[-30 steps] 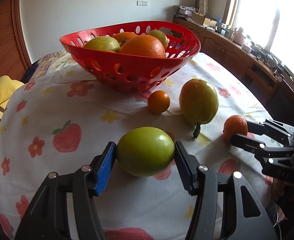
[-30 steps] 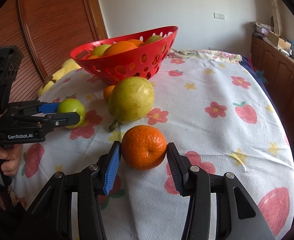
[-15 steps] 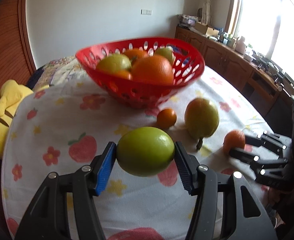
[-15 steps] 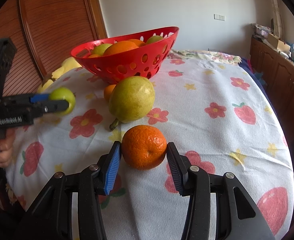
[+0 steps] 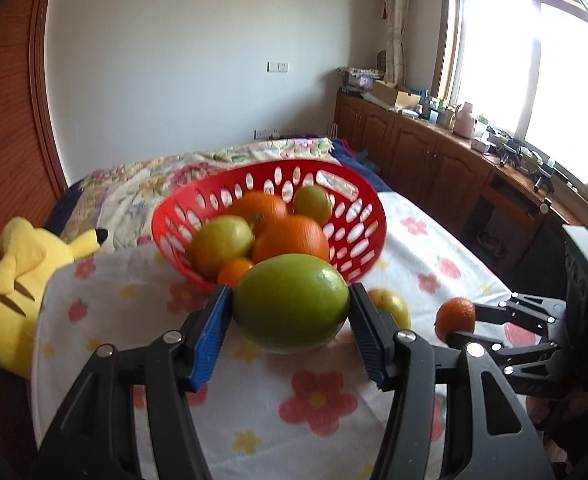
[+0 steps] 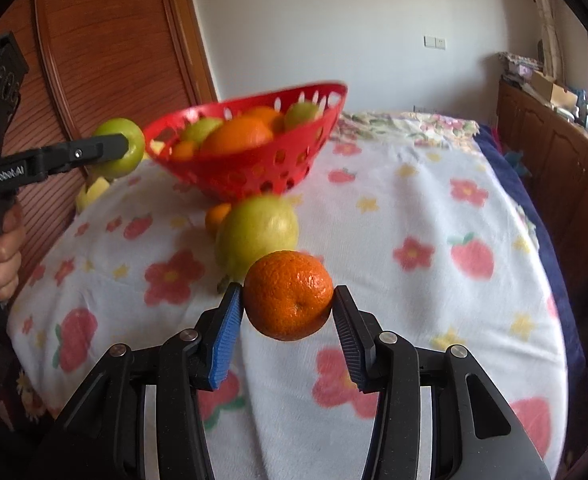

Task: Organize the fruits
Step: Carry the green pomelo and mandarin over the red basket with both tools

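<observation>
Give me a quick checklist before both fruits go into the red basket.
1. Left gripper grips the large green round fruit: ok, pads on both sides, fruit clear of the cloth.
2. Right gripper grips the small orange mandarin: ok, pads touch both sides.
3. Red perforated plastic basket has room: cannot tell; several fruits already fill its middle.
4. Green fruit above the basket's rim: cannot tell.
5. Path for the mandarin: not ok, the yellow-green pear lies between it and the basket.
6. Grippers apart from each other: ok.
</observation>
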